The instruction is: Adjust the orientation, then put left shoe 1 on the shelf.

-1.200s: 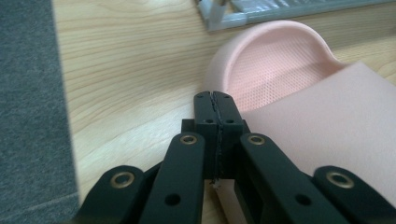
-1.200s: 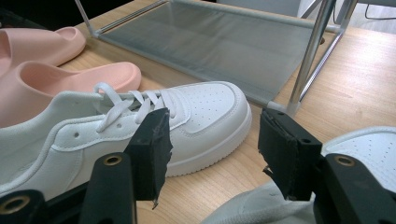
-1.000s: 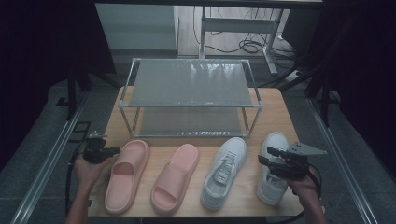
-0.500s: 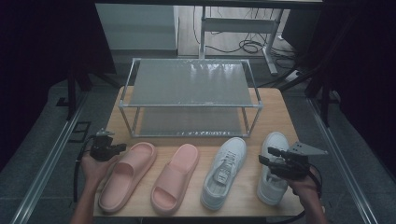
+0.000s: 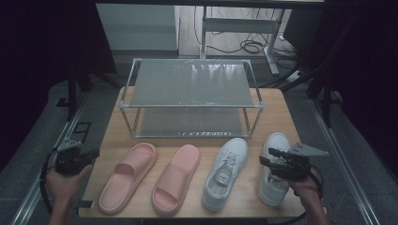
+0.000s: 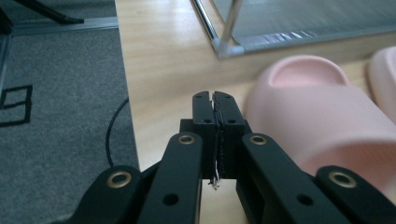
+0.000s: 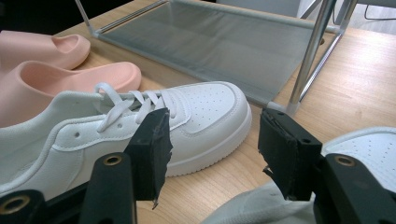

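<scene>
— Hovering over the right-hand white sneaker [image 5: 274,176], the right gripper [image 5: 272,163] has its jaws spread, nothing grasped.
— And the left gripper [image 6: 214,121]?
— Clenched empty, beside the outer pink slipper [image 5: 127,176]. Next, probably: grasp a shoe and lift it to the rack [image 5: 192,105] behind.

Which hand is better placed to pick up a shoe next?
Right. The right gripper hovers over the right white sneaker with jaws open, the other sneaker just ahead. The left gripper sits off the table's left edge, jaws shut, beside the pink slipper.
</scene>
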Motion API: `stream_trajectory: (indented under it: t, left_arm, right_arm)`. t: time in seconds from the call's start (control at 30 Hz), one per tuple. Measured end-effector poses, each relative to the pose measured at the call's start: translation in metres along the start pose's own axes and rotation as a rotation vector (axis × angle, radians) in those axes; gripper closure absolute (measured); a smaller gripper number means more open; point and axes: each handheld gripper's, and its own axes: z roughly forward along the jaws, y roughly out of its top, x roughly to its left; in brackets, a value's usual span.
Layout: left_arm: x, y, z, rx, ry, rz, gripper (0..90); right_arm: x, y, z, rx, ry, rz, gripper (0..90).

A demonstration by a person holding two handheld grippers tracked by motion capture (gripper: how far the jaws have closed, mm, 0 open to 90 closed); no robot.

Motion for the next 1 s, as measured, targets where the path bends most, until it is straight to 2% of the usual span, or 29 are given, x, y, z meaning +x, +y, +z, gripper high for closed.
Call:
stream_trajectory:
  t: [0.07, 0.23, 0.4, 0.6, 0.77, 1.0]
  left_arm:
    - [-0.010, -0.011, -0.008, -0.006, -0.010, 0.002, 88.7]
    - [-0.033, -0.027, -0.016, -0.014, -0.055, 0.026, 88.0]
    - [-0.057, -0.031, -0.016, 0.000, -0.094, 0.065, 84.7]
    - [-0.079, -0.033, -0.013, 0.011, -0.128, 0.104, 72.6]
    - [-0.090, -0.035, -0.010, 0.027, -0.155, 0.115, 62.8]
    - [-0.100, -0.039, 0.004, 0.063, -0.161, 0.120, 61.7]
  right_arm:
    - [0.001, 0.000, 0.001, 0.001, 0.001, 0.001, 44.8]
    - [0.001, 0.000, 0.001, 0.005, 0.001, -0.001, 44.8]
    - [0.000, -0.001, 0.000, 0.001, -0.001, 0.002, 44.8]
    - [0.001, -0.001, -0.001, 0.000, -0.001, -0.001, 44.7]
    - [-0.001, -0.001, -0.002, -0.002, -0.005, 0.004, 44.7]
    - [0.002, 0.000, -0.001, 0.001, 0.001, -0.004, 44.6]
